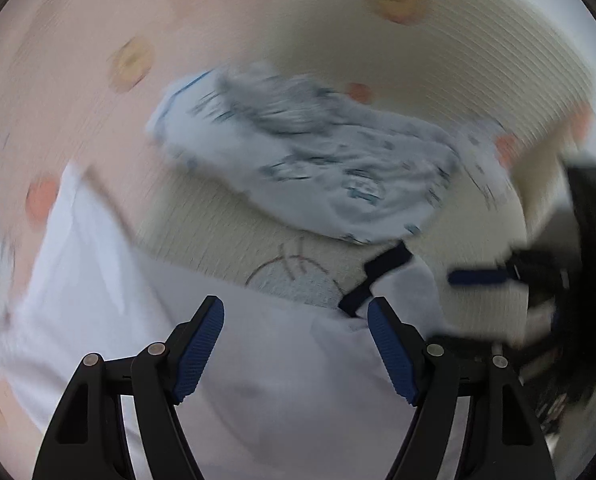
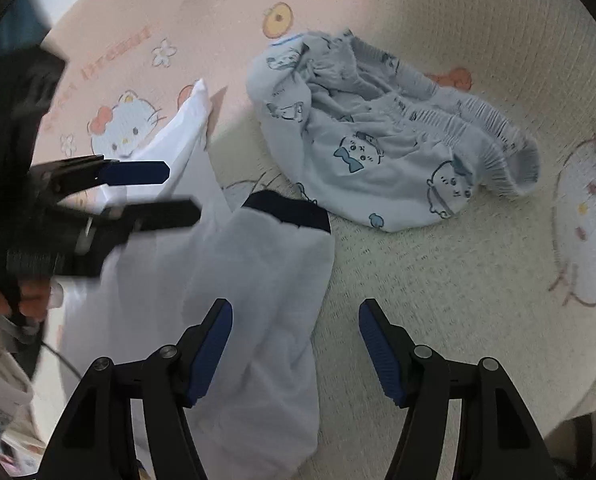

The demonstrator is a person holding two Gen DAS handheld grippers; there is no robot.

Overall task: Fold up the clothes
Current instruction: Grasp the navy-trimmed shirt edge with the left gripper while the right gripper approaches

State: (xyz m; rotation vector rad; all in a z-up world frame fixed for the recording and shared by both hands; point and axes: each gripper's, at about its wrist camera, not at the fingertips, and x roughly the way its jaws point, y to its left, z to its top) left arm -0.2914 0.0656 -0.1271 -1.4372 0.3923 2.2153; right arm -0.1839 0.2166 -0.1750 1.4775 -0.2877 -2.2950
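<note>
White garment [image 2: 234,280] w/ dark cuff [image 2: 288,210] lies on the printed bedsheet [image 2: 418,300], long axis running up-frame from both tools. Left tool [image 1: 296,312] wide, empty, right over the cloth, so nearer; right tool [image 2: 295,312] wide, empty, straddling garment's right edge. Patterned shorts [image 2: 378,140] sit beyond.

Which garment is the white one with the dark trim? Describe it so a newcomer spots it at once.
Start from the cartoon-cat printed bedsheet that covers the whole surface. Two garments lie on it: crumpled pale-blue shorts farther off, and nearer the cameras the white shirt. It alone is plain white, unprinted, with a dark navy band at one edge.
</note>
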